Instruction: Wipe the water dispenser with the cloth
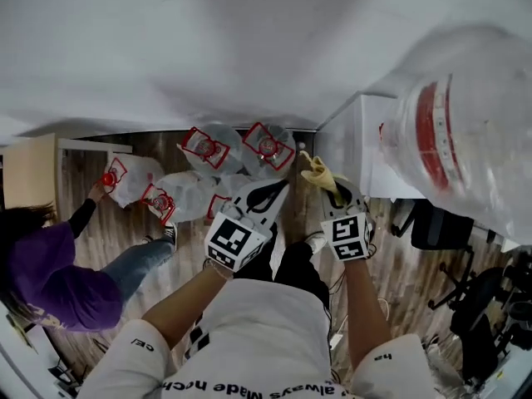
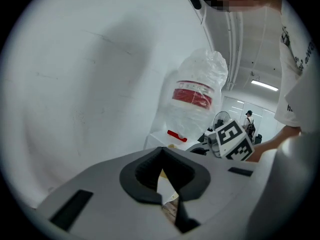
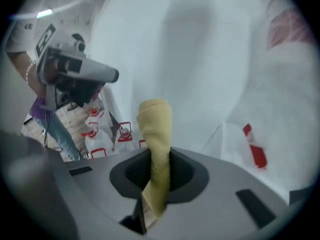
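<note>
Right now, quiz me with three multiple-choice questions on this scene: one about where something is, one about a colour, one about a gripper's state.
1. Where does the big clear water bottle wrapped in plastic stand?
A. on the wooden floor
B. on an office chair
C. on top of the white water dispenser

2. What colour is the soft folded cloth?
A. yellow
B. blue
C. red

3. How is the right gripper?
A. open and empty
B. shut on the cloth
C. shut on a bottle cap

Answers:
1 C: the left gripper view shows the bottle upright on the dispenser's top.
2 A: the cloth shows yellow in both the head view and the right gripper view.
3 B: the right gripper view shows the jaws pinching the cloth, which sticks out past them.
</note>
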`<state>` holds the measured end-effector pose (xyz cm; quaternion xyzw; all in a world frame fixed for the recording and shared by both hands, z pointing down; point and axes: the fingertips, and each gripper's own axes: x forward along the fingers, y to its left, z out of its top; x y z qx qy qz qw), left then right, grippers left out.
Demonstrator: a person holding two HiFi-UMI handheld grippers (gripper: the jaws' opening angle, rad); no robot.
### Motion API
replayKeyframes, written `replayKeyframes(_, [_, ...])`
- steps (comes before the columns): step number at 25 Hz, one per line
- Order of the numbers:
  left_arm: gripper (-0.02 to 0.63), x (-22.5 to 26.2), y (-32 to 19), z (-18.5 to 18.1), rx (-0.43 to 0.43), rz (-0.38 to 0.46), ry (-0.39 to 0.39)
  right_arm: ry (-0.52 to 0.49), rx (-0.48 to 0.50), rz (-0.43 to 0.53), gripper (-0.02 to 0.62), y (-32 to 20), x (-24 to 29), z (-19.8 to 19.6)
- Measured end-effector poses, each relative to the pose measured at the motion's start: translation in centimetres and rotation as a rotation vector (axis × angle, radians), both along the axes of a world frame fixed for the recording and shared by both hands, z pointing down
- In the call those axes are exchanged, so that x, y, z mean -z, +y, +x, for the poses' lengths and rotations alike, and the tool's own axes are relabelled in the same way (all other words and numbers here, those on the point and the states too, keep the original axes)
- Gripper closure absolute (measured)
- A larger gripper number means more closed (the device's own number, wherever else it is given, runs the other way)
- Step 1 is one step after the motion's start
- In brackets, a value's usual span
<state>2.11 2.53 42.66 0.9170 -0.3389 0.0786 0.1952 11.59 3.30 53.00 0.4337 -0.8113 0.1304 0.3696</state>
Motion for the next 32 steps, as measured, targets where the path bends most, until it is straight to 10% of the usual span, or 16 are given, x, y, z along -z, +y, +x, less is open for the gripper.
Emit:
replayKeyframes(11, [0.589, 9.6, 1.1, 3.0, -0.012, 0.108, 0.046, -0.237, -0.089, 0.306, 0.534, 2.1, 17.9, 2.9])
replayKeyframes(32, [0.589, 26.2, 5.5, 6.7, -0.061, 0.323, 0.145, -0.399, -0.114, 0.531, 0.534, 9.0, 36.3, 6.0])
